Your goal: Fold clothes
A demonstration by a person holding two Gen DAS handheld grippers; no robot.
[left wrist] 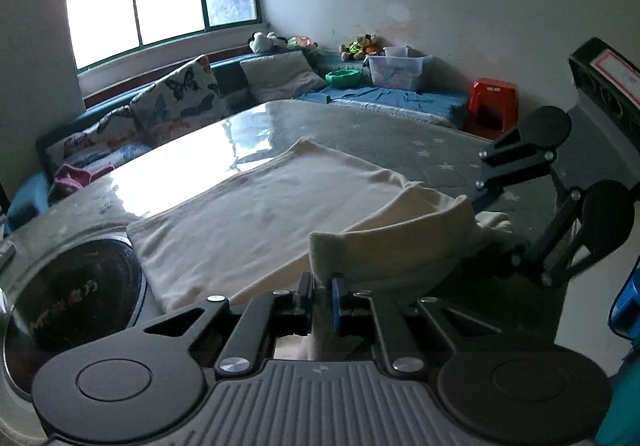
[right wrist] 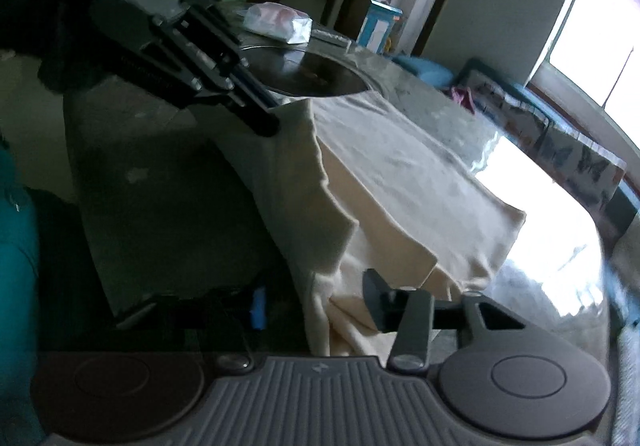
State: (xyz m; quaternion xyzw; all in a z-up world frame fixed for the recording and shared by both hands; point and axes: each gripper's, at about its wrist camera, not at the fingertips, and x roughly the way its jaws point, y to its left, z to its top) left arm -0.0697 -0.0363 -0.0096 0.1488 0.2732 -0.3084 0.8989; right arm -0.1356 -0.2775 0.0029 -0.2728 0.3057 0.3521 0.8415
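Shirt (left wrist: 256,214) spreads from lower centre toward upper left; left gripper (left wrist: 321,292) pinches its near edge, right gripper (right wrist: 320,310) (blurred) grips the other corner.

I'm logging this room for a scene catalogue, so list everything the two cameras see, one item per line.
garment: one, cream, flat on the table, near edge lifted
table: one, grey star-print cover under glossy clear sheet
round metal inset: one, silver and dark, table's left end
wrapped packet: one, white-pink, beyond the inset
butterfly cushions: two, white patterned, on the blue sofa
plain cushion: one, grey, under the window
plush toys: several, mixed colours, along the wall
storage box: one, clear
bowl: one, green
stool: one, red
left gripper: shut on the garment's edge
right gripper: cloth between its fingers
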